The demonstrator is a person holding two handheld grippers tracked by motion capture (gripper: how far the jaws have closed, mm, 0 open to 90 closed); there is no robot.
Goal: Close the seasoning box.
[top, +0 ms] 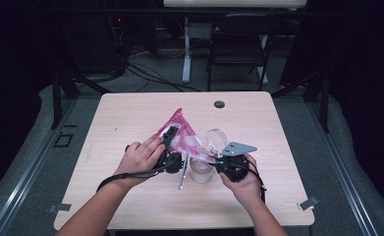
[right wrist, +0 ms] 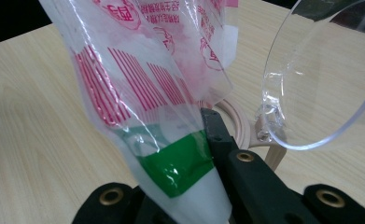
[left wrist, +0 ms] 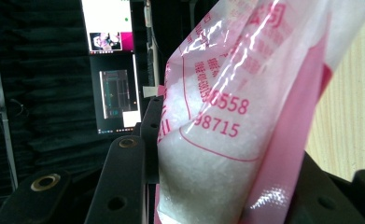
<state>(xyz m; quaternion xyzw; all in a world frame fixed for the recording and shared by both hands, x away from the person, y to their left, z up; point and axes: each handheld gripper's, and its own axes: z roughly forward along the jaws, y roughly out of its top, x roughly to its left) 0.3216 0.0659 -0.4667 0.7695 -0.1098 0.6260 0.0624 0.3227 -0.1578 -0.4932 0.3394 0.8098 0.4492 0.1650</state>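
Observation:
A pink-printed clear bag [top: 181, 129] of white granules hangs tilted over the table. My left gripper [top: 171, 135] is shut on its full upper part. In the left gripper view the bag [left wrist: 227, 60] bulges between the black jaws of the left gripper [left wrist: 229, 149]. My right gripper [top: 215, 160] is shut on the bag's narrow lower end. In the right gripper view the right gripper [right wrist: 182, 158] pinches that end at a green band [right wrist: 180, 170]. Just below stands a small jar [top: 201, 172], its clear hinged lid [top: 217, 137] raised. The same lid [right wrist: 320, 70] stands beside the bag [right wrist: 143, 70].
The light wooden table [top: 130, 113] has a round cable hole [top: 219, 104] near its far edge. A thin pale stick-like thing [top: 181, 178] lies left of the jar. A dark chair [top: 238, 44] and a desk leg stand beyond the table.

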